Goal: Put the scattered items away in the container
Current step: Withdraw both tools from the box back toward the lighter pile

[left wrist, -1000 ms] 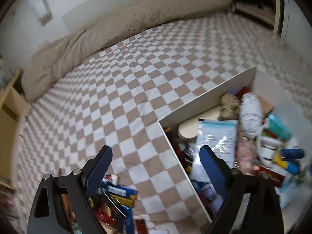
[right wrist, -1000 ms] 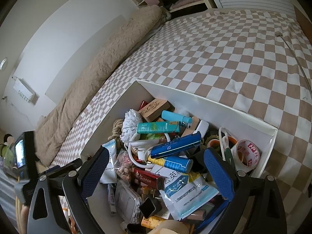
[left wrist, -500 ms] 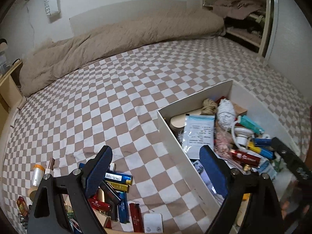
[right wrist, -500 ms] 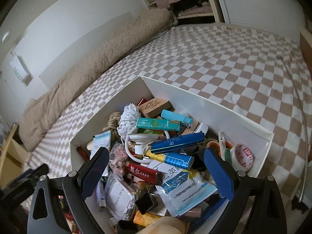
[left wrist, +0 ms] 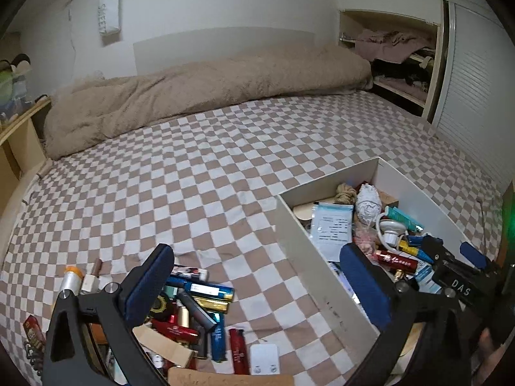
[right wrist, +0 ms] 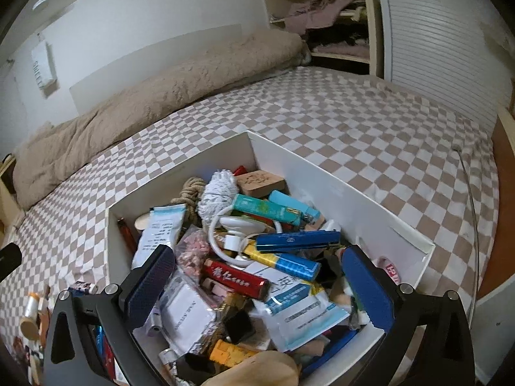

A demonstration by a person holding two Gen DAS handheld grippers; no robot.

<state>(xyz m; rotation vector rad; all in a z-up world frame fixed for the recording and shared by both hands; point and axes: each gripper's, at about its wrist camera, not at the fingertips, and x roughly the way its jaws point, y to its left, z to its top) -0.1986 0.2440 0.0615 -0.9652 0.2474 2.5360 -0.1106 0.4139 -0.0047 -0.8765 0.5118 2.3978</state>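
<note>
Left gripper [left wrist: 257,284] and right gripper [right wrist: 259,284] jaws opening, nothing between; container [right wrist: 338,189] heaped; added items [left wrist: 193,302] may slide over rim.

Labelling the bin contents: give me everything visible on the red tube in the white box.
The red tube is a glossy red cylinder with white Chinese characters along its side and a darker end cap at its lower right. It lies flat on top of the pile in the white box, slanting down to the right. It rests on plastic pouches, beside the yellow-and-blue tube. Neither gripper touches it.
</note>
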